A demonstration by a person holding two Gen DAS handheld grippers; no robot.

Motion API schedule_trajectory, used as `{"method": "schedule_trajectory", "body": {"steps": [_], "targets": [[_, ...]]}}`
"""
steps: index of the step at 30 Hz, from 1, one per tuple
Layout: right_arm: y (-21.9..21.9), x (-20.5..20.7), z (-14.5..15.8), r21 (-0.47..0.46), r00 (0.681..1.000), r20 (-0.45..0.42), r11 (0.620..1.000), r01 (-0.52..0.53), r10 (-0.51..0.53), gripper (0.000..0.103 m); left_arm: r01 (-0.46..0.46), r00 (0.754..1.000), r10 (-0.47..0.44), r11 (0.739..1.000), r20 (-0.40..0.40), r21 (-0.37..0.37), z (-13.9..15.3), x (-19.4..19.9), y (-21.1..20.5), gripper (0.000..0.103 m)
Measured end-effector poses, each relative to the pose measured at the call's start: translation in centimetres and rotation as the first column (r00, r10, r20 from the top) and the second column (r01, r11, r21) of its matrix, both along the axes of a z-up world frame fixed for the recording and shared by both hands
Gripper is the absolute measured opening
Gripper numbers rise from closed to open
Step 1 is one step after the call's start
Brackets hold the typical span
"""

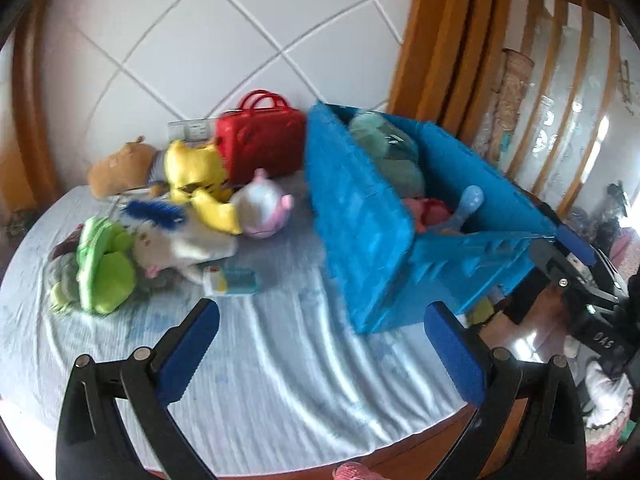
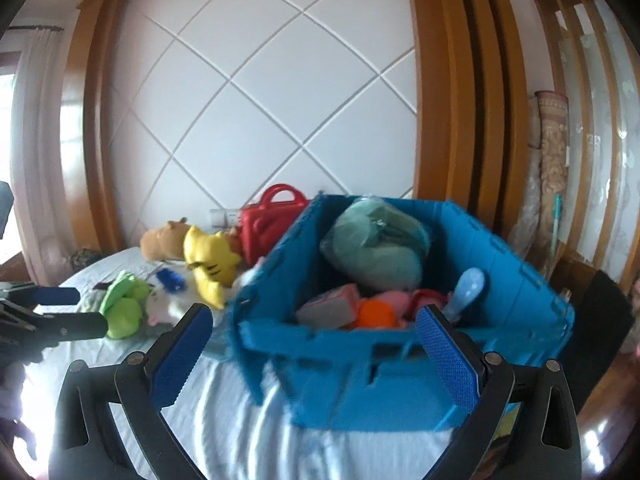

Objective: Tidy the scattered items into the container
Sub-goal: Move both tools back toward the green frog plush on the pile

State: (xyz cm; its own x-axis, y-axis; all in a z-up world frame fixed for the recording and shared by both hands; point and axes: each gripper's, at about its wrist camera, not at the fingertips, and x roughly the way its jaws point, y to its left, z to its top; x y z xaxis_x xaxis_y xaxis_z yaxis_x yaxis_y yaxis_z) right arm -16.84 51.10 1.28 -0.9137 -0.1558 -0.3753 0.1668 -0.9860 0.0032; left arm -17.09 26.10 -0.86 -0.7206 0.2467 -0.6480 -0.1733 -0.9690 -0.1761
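Observation:
A blue plastic crate (image 1: 360, 216) (image 2: 400, 376) stands on the bed's right side, holding a teal plush (image 2: 376, 244), a pink item, an orange item and a light blue toy (image 2: 466, 290). Scattered left of it lie a yellow plush (image 1: 196, 176), a green plush (image 1: 106, 264), a white plush (image 1: 180, 244), a pink-white round toy (image 1: 262, 204), a brown plush (image 1: 120, 164), a red case (image 1: 262, 144) and a small blue-white box (image 1: 232, 280). My left gripper (image 1: 322, 314) is open above the sheet. My right gripper (image 2: 314, 322) is open at the crate's near wall, empty.
The bed wears a pale blue sheet (image 1: 260, 368), with a wooden edge at the front. A white quilted headboard (image 2: 260, 100) with wooden frame rises behind. Wooden slats and a rolled mat (image 2: 554, 152) stand at the right. The right gripper (image 1: 568, 272) shows beside the crate.

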Motion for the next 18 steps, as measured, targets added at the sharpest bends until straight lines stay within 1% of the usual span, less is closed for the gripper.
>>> {"method": "schedule_trajectory", "body": {"steps": [2,5,9,11,13,14,16,18], "targets": [[-1.6,0.7,-0.5,-0.01,1.0,0.015,1.0,-0.014,0.014,0.103,-0.032,0.999,0.032,0.999,-0.001,-0.001,-0.3,0.9,-1.8,0.103],[-3.8,1.3,-1.3,-0.022,0.999,0.03,0.999,-0.041,0.042,0.103,-0.104,0.995,0.104,0.994,-0.004,-0.034,-1.0,2.6,-5.0,0.103],[-7.5,1.2,-2.6,-0.045,0.993,0.058,0.994,-0.102,0.105,0.103,-0.193,0.98,0.194,0.981,0.033,-0.027,-2.8,3.8,-9.7,0.103],[-9.4,0.4,-3.4,-0.028,0.987,0.088,0.991,-0.132,0.134,0.103,-0.256,0.964,0.258,0.966,0.06,-0.038,-3.9,3.9,-12.0,0.103],[-11.6,-0.4,-4.1,-0.005,0.976,0.116,0.983,-0.184,0.183,0.103,-0.319,0.943,0.324,0.945,0.072,-0.079,-5.0,3.6,-14.0,0.103],[-12.5,-0.9,-4.6,-0.002,0.969,0.125,0.977,-0.215,0.214,0.103,-0.338,0.935,0.344,0.937,0.079,-0.088,-5.6,3.4,-14.8,0.103],[-14.5,-2.2,-5.5,-0.011,0.951,0.149,0.962,-0.273,0.271,0.103,-0.375,0.917,0.382,0.924,0.113,-0.078,-6.9,2.7,-17.0,0.103],[-16.1,-4.3,-6.8,-0.035,0.93,0.195,0.95,-0.31,0.311,0.103,-0.405,0.903,0.41,0.912,0.131,-0.06,-7.8,1.9,-18.8,0.103]]}}
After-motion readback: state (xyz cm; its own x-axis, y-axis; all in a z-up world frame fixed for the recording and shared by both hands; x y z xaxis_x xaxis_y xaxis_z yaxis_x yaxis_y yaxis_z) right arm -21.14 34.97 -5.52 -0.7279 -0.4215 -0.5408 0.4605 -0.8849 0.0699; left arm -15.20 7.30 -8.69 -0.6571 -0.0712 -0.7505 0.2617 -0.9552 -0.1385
